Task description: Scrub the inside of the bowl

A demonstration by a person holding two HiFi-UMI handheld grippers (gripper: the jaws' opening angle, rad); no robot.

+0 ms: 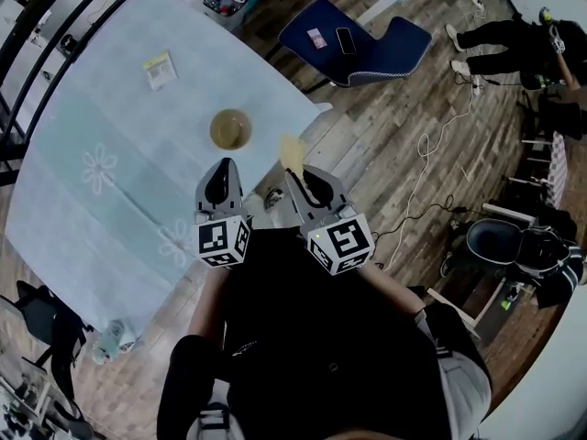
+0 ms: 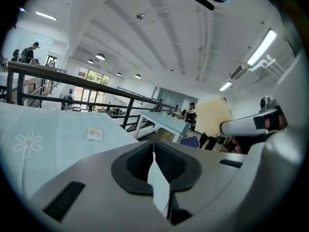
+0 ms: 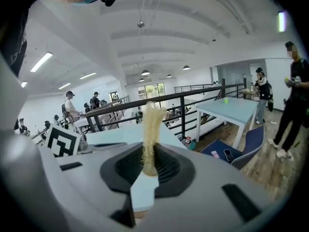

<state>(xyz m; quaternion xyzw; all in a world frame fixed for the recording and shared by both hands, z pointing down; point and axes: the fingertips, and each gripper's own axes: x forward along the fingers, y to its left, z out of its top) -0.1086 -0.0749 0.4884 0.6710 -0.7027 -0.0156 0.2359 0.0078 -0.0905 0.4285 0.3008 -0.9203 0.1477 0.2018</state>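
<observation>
Pale blue table [image 1: 110, 136], wood-plank floor [image 1: 385, 126], navy chair [image 1: 367, 49], black railing [image 2: 72, 80], white strip-lit ceiling [image 2: 159, 33]

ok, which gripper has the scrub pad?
The right gripper: it is shut on the yellow scrub pad. The left gripper is shut on nothing.

The left hand-held gripper [image 1: 223, 167] and the right hand-held gripper [image 1: 299, 178] share one build: pale grey moulded shells with a dark, ribbed recess round the jaws. Each carries a white marker cube [image 1: 223, 239] printed with black squares. A small green light [image 1: 316, 237] shows on the right one's cube. The person wears a black top [image 1: 312, 356] and what seem to be pale trousers [image 1: 459, 374].
</observation>
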